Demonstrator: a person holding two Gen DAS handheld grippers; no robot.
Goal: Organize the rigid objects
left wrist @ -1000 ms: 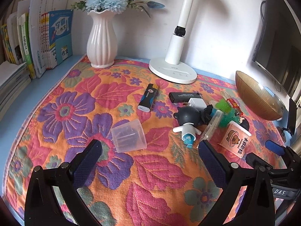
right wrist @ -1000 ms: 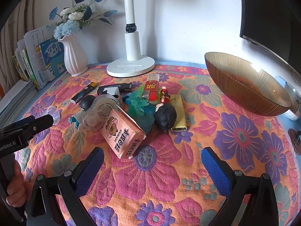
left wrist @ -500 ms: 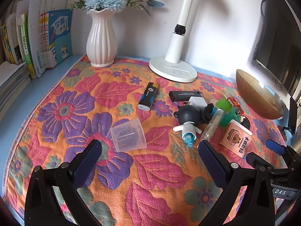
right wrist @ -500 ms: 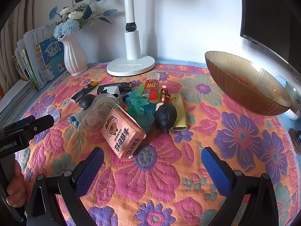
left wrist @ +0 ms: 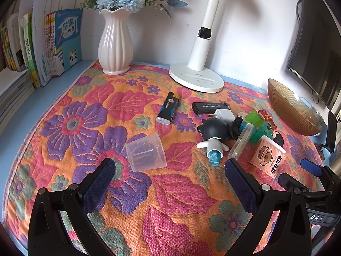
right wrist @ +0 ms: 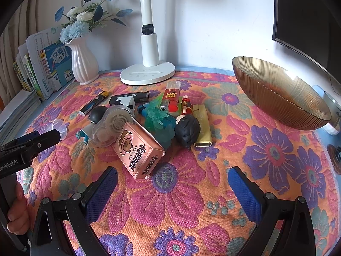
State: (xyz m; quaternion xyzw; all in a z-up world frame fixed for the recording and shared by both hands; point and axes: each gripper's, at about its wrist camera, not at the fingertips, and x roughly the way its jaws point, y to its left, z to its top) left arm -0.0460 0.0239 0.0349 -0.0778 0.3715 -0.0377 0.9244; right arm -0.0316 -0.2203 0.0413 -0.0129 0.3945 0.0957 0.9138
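Left wrist view: left gripper [left wrist: 168, 170] spread wide, empty, above the floral cloth [left wrist: 85, 111]; clear plastic cup [left wrist: 146, 152] on its side just ahead of the left finger; blue-black lighter [left wrist: 168, 111] farther off; bear figure [left wrist: 213, 135] and pink box [left wrist: 268, 158] in the cluster to the right. Right wrist view: right gripper [right wrist: 172, 180] likewise wide apart, holding nothing; pink box [right wrist: 138, 150] just ahead, leaning on the pile; amber bowl [right wrist: 279, 93] well right, tilted.

pink box [right wrist: 138, 151] before spread tongs [right wrist: 172, 183]
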